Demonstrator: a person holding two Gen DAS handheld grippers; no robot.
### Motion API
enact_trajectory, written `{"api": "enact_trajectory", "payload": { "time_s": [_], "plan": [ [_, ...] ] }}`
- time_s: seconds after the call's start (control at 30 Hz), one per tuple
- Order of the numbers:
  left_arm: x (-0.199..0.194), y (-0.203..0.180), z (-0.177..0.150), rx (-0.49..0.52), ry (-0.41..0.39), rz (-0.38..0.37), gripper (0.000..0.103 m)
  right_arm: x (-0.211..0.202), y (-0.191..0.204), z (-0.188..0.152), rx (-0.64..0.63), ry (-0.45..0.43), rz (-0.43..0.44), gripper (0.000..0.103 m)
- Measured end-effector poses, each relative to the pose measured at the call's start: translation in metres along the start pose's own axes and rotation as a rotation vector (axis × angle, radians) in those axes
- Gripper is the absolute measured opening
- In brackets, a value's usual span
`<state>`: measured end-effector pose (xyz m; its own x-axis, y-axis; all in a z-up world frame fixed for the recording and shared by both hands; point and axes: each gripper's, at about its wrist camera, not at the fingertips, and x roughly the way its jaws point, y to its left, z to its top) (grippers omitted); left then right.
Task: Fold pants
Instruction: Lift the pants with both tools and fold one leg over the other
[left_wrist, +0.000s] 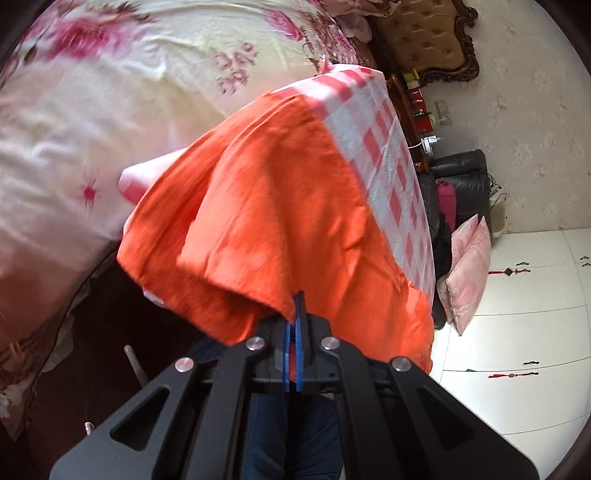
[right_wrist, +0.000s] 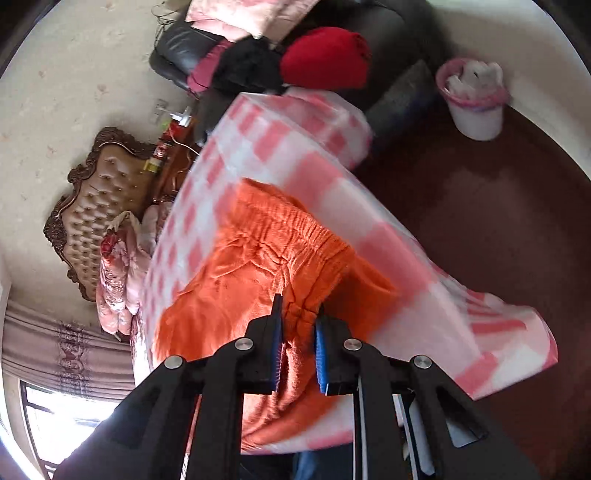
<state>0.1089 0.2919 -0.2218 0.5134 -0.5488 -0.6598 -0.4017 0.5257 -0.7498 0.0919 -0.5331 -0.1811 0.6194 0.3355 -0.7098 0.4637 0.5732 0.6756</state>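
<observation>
The orange pants (left_wrist: 277, 192) lie over a table covered with a pink-and-white checked cloth (left_wrist: 373, 122). In the left wrist view a lifted fold of them runs down to my left gripper (left_wrist: 298, 295), which is shut on the hem corner, the blue pads pressed together around the cloth. In the right wrist view the pants (right_wrist: 236, 280) show their gathered elastic waistband. My right gripper (right_wrist: 300, 308) is shut on a bunched piece of that waistband near the front edge of the checked cloth (right_wrist: 280, 147). Both views are slightly blurred.
A bed with a floral sheet (left_wrist: 110, 110) and a tufted headboard (left_wrist: 424, 40) lies left of the table. Behind it stand a black armchair (right_wrist: 192, 48) with a red garment (right_wrist: 325, 59), pink cushions (left_wrist: 469, 266) and a white bin (right_wrist: 476, 99) on the dark floor (right_wrist: 480, 221).
</observation>
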Motion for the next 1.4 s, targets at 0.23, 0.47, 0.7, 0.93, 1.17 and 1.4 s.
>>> {"api": "enact_trajectory", "payload": {
  "time_s": [0.23,0.47,0.7,0.93,1.17,1.4],
  "plan": [
    [-0.019,-0.017,-0.015,0.069,-0.080,-0.008,0.001,-0.018,0.020,-0.003,-0.089,-0.052,-0.023,0.016],
    [-0.015,0.008,-0.023,0.041,-0.106,0.024,0.016,-0.001,0.012,-0.002,-0.106,-0.032,-0.118,0.016],
    [-0.025,0.020,-0.008,-0.004,-0.159,-0.020,0.030,0.011,0.017,-0.004,-0.137,-0.036,-0.181,0.016],
    [-0.045,-0.006,-0.001,0.112,-0.246,0.053,0.002,0.009,0.026,-0.007,-0.170,-0.043,-0.206,0.016],
    [-0.034,0.025,-0.009,0.003,-0.198,0.125,0.002,0.019,0.037,-0.012,-0.229,-0.047,-0.272,0.016],
    [-0.057,-0.003,-0.017,0.082,-0.318,0.149,0.002,0.010,0.062,-0.016,-0.312,-0.084,-0.292,0.016]
  ]
}}
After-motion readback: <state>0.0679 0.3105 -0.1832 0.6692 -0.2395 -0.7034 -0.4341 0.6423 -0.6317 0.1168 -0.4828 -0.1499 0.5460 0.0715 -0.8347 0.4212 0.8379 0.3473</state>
